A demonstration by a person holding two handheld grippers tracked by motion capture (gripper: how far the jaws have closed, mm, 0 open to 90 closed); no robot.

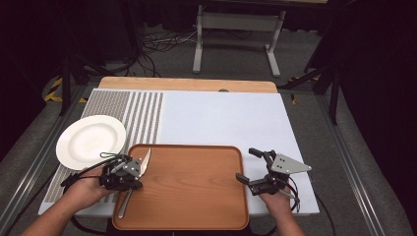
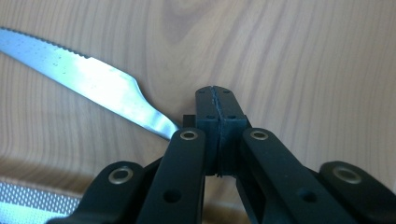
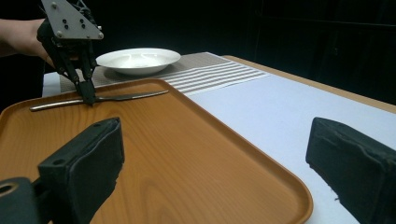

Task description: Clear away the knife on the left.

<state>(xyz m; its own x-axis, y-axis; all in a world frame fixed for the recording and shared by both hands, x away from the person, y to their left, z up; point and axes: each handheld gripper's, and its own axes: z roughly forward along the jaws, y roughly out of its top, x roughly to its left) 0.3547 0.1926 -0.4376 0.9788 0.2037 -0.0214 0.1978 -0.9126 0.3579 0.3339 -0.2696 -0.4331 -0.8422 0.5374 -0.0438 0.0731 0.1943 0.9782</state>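
a wooden tray (image 1: 196, 196) lay at the near edge of the tabletop (image 1: 221, 118), on a white mat whose left part carried grey stripes (image 1: 142, 115). a table knife (image 1: 134, 183) rested on the left side of the tray, its blade pointing to the far side and its handle toward the near edge.

the left gripper (image 1: 129, 181) stood over the knife at the left rim of the tray. in the left gripper view its jaws were pressed together at the tips, and the serrated blade (image 2: 88, 84) came out from behind them to the left. the right gripper view showed the same gripper (image 3: 88, 99) with its tips down on the knife (image 3: 100, 100), about where blade and handle meet. the jaws seemed to be closed on the knife, though the contact itself was hidden behind the pads.

a white deep plate (image 1: 91, 141) sat on the striped part of the mat, just to the far left of the tray, close to the left hand (image 1: 88, 189) but apart from the knife.

the right gripper (image 1: 248, 167) was held at the right rim of the tray, with its jaws spread wide and nothing between them. in its own view the two pads (image 3: 88, 163) stood far apart, with the bare tray surface (image 3: 187, 163) and the white mat (image 3: 280, 116) between them.

beyond the tabletop, cables (image 1: 157, 42) lay on the grey floor beside a pale metal stand (image 1: 236, 29).
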